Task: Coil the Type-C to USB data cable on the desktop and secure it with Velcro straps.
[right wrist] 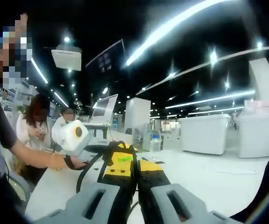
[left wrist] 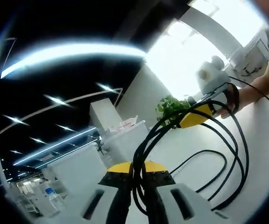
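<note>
Loops of thin black data cable [left wrist: 228, 154] hung between my two grippers, sagging to the white desktop [left wrist: 265, 135]. Left gripper [left wrist: 138, 170] was clamped on the bundle near me; right gripper [right wrist: 135, 164], jaws together, pinched strands too. Clear plastic bottle [left wrist: 55, 198] stood far left.

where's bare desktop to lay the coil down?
Bare white desktop lies right of the right gripper, toward the white cabinets. It is crowded where black cable loops run from the left gripper to the right gripper.
</note>
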Tool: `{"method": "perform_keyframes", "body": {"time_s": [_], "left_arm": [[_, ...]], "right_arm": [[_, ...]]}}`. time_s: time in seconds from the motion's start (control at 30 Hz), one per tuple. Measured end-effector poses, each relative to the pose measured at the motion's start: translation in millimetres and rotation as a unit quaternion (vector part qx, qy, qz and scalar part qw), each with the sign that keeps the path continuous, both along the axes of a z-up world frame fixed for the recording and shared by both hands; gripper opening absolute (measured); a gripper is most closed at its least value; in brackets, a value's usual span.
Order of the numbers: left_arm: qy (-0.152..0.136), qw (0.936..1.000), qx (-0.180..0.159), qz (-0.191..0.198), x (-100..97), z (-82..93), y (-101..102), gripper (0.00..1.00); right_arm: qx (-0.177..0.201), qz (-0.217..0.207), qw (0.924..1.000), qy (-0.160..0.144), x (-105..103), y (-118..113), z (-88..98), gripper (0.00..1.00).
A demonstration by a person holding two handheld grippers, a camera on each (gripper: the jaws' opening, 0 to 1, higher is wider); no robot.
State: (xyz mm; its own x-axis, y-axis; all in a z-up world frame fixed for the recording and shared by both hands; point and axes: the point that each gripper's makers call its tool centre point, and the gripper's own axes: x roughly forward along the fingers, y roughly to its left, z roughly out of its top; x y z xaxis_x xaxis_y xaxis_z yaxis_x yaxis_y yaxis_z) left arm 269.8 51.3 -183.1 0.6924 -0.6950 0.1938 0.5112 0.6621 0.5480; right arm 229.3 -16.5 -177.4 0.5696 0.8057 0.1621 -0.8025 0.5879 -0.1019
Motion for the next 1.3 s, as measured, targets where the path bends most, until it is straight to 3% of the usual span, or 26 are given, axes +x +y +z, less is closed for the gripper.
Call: {"method": "perform_keyframes", "body": {"time_s": [0.4, 0.87, 1.03, 1.17, 1.3], "left_arm": [[-0.034, 0.9986, 0.033, 0.021, 0.3, 5.6, 4.2, 0.05], [-0.041, 0.998, 0.04, 0.027, -2.7, 7.9, 6.1, 0.04], [-0.039, 0.9978, 0.041, 0.033, -0.9, 6.3, 7.5, 0.04], [-0.041, 0.9977, 0.04, 0.036, -0.5, 7.1, 8.6, 0.04], [-0.043, 0.9976, 0.037, 0.04, -0.1, 9.6, 10.9, 0.04]], "right_arm": [[-0.004, 0.005, 0.9999, 0.009, -0.2, 2.0, -4.1, 0.03], [-0.004, -0.012, 0.9999, 0.003, 0.1, 0.4, -4.6, 0.04], [0.034, -0.011, 0.9994, -0.003, -1.0, -6.1, 8.1, 0.07], [0.045, -0.054, 0.9975, -0.012, 12.5, -22.6, 15.7, 0.11], [0.04, -0.094, 0.9948, -0.001, 29.7, -38.1, 9.3, 0.14]]}}
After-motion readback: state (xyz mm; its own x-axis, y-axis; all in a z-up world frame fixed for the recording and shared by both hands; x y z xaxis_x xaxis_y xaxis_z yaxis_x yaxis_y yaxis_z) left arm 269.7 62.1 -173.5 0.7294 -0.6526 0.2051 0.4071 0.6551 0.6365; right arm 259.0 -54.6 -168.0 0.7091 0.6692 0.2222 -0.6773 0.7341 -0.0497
